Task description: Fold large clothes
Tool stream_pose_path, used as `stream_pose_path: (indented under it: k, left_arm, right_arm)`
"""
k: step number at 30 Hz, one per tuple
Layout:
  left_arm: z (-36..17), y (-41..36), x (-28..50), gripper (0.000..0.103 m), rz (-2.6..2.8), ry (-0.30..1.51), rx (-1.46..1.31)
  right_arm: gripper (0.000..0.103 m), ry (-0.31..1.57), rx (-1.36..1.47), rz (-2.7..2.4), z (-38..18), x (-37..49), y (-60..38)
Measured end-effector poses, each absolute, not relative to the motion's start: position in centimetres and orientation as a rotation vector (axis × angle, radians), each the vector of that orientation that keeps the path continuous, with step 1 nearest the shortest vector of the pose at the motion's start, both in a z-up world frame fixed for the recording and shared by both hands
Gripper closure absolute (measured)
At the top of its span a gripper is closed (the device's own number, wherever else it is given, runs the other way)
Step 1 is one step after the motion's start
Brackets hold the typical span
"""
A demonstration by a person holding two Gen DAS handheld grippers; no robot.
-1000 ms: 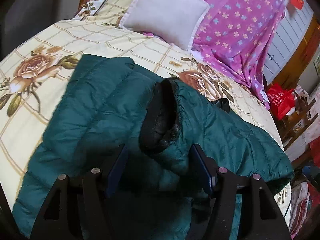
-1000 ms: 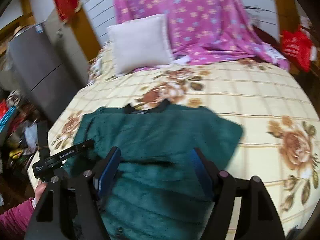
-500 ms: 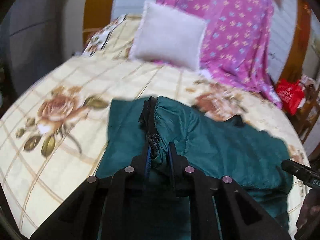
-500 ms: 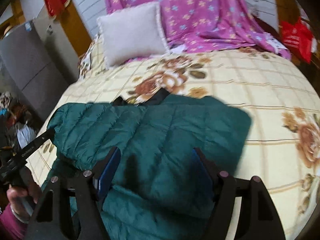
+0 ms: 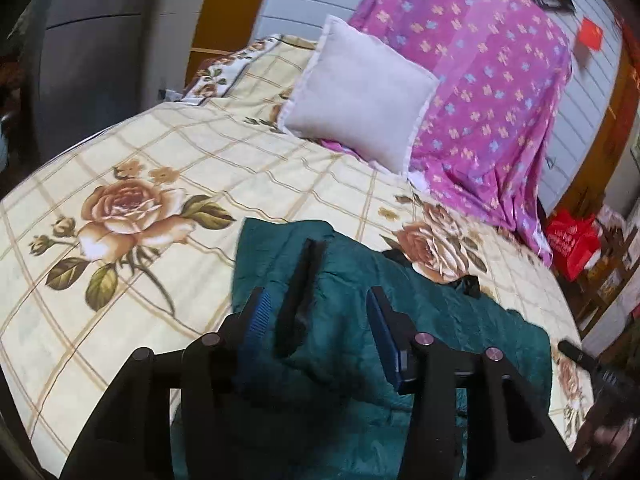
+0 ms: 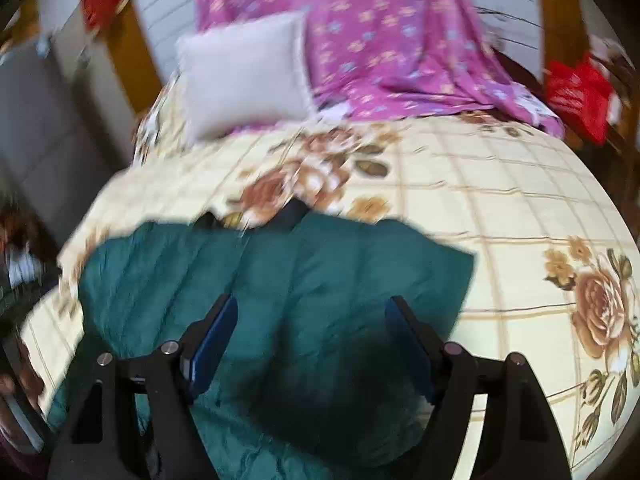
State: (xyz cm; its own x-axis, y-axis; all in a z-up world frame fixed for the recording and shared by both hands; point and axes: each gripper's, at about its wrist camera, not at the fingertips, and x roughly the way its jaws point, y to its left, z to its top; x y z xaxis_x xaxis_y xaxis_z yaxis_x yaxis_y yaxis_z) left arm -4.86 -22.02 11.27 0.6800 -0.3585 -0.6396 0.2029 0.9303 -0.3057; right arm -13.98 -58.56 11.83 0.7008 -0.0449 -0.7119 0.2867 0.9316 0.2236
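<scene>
- Jacket (image 5: pixel 420 320) — green quilted, lying on the floral bedspread (image 5: pixel 180 152) near its front edge, one sleeve already laid across the body; mid-fold, I judge.
- Left gripper (image 5: pixel 316 328): jaws opening, black-trimmed cuff (image 5: pixel 300 292) between them, pads clear of it.
- Right gripper (image 6: pixel 310 344): jaws opening wide, over the jacket's right side, nothing pinched.
- Next likely needs a fresh grip — on the unfolded edge.

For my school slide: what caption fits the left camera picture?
Left gripper opening over a green puffy jacket on a rose-patterned bed.
</scene>
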Motion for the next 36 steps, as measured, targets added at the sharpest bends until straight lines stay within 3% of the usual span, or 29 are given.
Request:
stream_pose_path:
  k: [7, 13, 23, 36]
  left_arm:
    - [6.9, -26.1, -2.7, 0.073, -0.254, 0.879, -0.038]
    - [5.1, -26.9, -3.3, 0.07, -0.261, 0.868, 0.046]
    - [4.9, -26.5, -3.1, 0.07, -0.268, 0.898, 0.01]
    - [4.8, -26.5, -3.2, 0.07, -0.273, 0.904, -0.001]
  right_arm:
    - [0.023, 0.851, 0.3, -0.168, 8.3, -9.1, -55.8]
    - [0.019, 0.93, 0.15, -0.247, 4.2, -6.5, -53.7]
    - [0.019, 0.841, 0.173, -0.155, 8.6, -9.4, -49.8]
    - [0.019, 0.938, 0.1, -0.109, 4.5, -9.6, -46.5]
